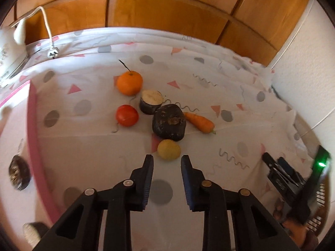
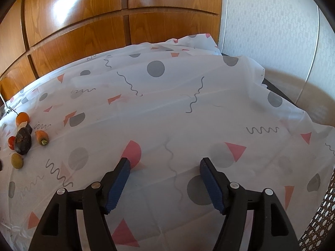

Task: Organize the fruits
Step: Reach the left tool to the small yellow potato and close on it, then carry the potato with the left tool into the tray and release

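The left tool [image 1: 167, 156] has its jaws drawn narrow, a slim gap between the blue pads and nothing in it. It hangs tilted down over the cloth-covered tabletop [image 1: 209, 104]. Just beyond its tips lies a small yellow fruit [image 1: 169, 150], not touched by either pad. Behind that sits a dark, rough-skinned lump [image 1: 169, 122]; what it is I cannot tell. A carrot [image 1: 200, 122] lies against its right side, a tomato [image 1: 127, 115] stands apart to its left, a cut dark piece with a pale face [image 1: 151, 101] is just beyond it, and an orange [image 1: 129, 83] with a thin stalk is farthest.

The right tool [image 2: 164, 160] stands wide, empty, over bare cloth well to the right of the pile. From its view the fruits crowd the far left edge, small and partly overlapping.

The cloth around the pile is open on the near and right sides. On the left a pink rim [image 1: 34, 125] curves along the blurred edge of the view, with a dark round thing [image 1: 18, 172] inside it, too smeared to name. At the far side the tabletop ends against wooden cupboard doors [image 1: 167, 10]; a white plug [image 1: 53, 52] on a cable lies near the far left corner. On the right the cloth drops off beside a pale wall [image 2: 272, 31], and a woven cane surface [image 2: 320, 213] is cut off at the near right corner
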A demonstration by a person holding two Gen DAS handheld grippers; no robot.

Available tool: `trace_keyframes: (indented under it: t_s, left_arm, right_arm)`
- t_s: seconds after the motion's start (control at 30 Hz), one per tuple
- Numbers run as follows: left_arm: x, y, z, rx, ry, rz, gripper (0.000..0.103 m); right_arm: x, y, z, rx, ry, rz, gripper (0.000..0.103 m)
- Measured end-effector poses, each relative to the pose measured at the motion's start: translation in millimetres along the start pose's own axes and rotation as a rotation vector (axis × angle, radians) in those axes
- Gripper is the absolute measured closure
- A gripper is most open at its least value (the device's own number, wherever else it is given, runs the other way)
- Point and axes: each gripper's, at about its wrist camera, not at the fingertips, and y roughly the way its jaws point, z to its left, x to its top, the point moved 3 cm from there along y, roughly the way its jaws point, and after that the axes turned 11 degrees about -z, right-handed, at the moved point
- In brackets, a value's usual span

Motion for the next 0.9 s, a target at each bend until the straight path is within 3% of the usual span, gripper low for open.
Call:
trace_keyframes:
  t_s: [0.23, 0.3, 0.73, 0.9]
  left_arm:
    - [-1.9, 32.5, -8.9, 0.035, 0.011, 0.014, 0.072]
    - [-2.3, 33.6, -10.0, 0.038, 0.027, -0.013, 0.074]
    - [-46.1, 3.2, -5.7, 0.030, 0.122, -0.137, 0.074]
    - [-44.2, 5.1, -0.2, 0.003, 0.070, -0.133, 0.075]
  right_arm:
    - [-1.5, 0.5, 2.3, 0.012, -0.003, -0.008, 0.026]
    - [-1.8, 0.4, 2.5, 0.015, -0.003, -0.010, 0.025]
    - [-3.0, 1.2, 3.1, 0.022, -0.008, -0.016, 0.023]
    - [-2.2, 1.7, 3.9, 0.018, -0.013, -0.005, 0.023]
